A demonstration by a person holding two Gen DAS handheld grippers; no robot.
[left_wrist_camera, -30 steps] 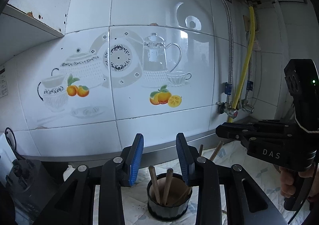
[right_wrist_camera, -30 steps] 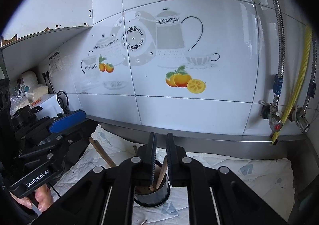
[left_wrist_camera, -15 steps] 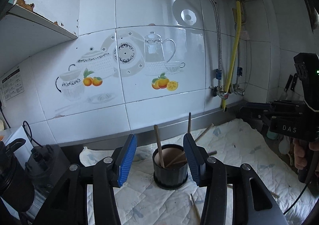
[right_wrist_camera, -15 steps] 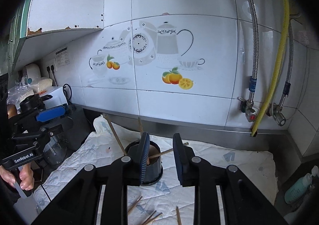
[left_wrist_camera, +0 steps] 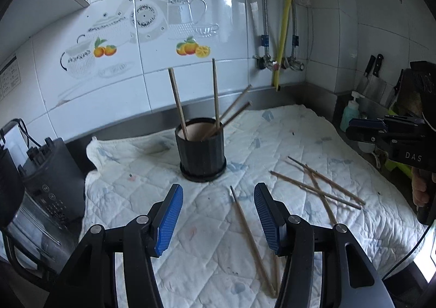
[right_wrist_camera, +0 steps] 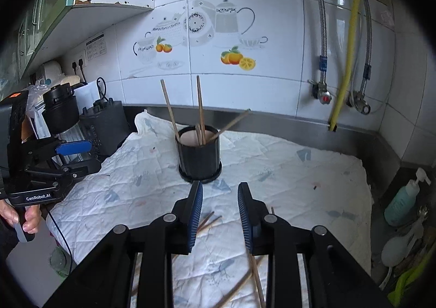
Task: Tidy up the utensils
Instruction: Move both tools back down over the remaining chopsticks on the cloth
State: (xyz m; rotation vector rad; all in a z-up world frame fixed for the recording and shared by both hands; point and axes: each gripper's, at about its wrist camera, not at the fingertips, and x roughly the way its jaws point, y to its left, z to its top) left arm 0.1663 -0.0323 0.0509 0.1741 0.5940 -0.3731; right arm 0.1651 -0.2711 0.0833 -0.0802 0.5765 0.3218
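A black ribbed holder (left_wrist_camera: 202, 154) stands on a white quilted cloth (left_wrist_camera: 152, 199) with several wooden chopsticks upright in it; it also shows in the right wrist view (right_wrist_camera: 200, 156). Loose chopsticks (left_wrist_camera: 317, 185) lie crossed on the cloth to the right, and one chopstick (left_wrist_camera: 249, 237) lies between my left gripper's fingers. My left gripper (left_wrist_camera: 218, 219) is open and empty, above the cloth in front of the holder. My right gripper (right_wrist_camera: 220, 215) is open and empty, above more loose chopsticks (right_wrist_camera: 208, 222).
A dark appliance (left_wrist_camera: 51, 171) stands at the cloth's left edge. A soap bottle (right_wrist_camera: 404, 199) and knives (left_wrist_camera: 372, 73) are at the right. Pipes and a yellow hose (left_wrist_camera: 283, 21) run down the tiled wall behind.
Both grippers have pulled back and up from the holder and opened wider. The right gripper, nearly closed over the holder a second ago, is now open. Loose chopsticks have come into view.
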